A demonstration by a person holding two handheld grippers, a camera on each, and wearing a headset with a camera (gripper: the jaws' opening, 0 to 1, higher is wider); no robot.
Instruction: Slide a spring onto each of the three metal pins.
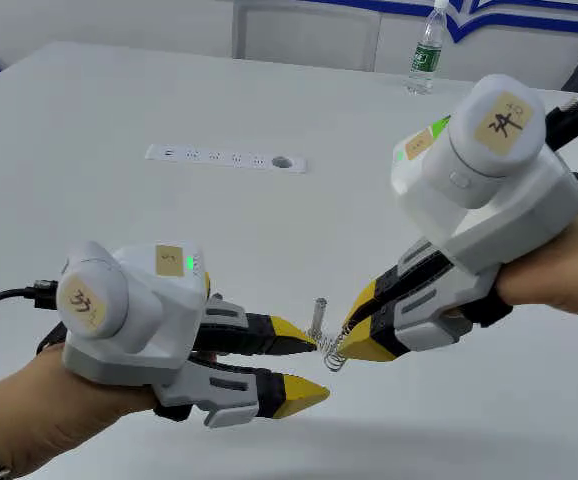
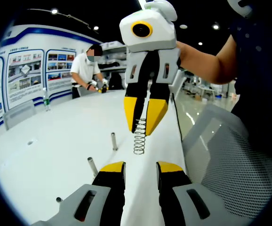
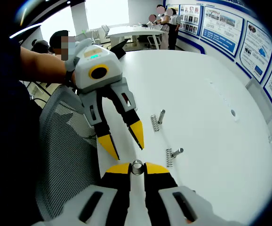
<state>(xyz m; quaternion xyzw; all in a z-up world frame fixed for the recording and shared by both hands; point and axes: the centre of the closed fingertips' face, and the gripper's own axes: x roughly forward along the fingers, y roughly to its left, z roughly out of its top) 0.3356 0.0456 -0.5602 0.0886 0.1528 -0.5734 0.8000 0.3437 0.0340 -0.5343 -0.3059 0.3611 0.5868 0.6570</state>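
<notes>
Head view: the left gripper (image 1: pixel 309 370) holds its jaws wide apart with nothing between them. The right gripper (image 1: pixel 354 342) pinches a spring (image 1: pixel 334 353) at its jaw tips. One upright pin (image 1: pixel 319 312) stands just beyond both sets of tips.

Left gripper view: its own jaws are parted and bare. Straight ahead, the spring hangs from the closed right jaws, with two pins (image 2: pixel 113 141) to its left.

Right gripper view: its own jaws are clamped on the spring's coil end, and the open left jaws face them.
</notes>
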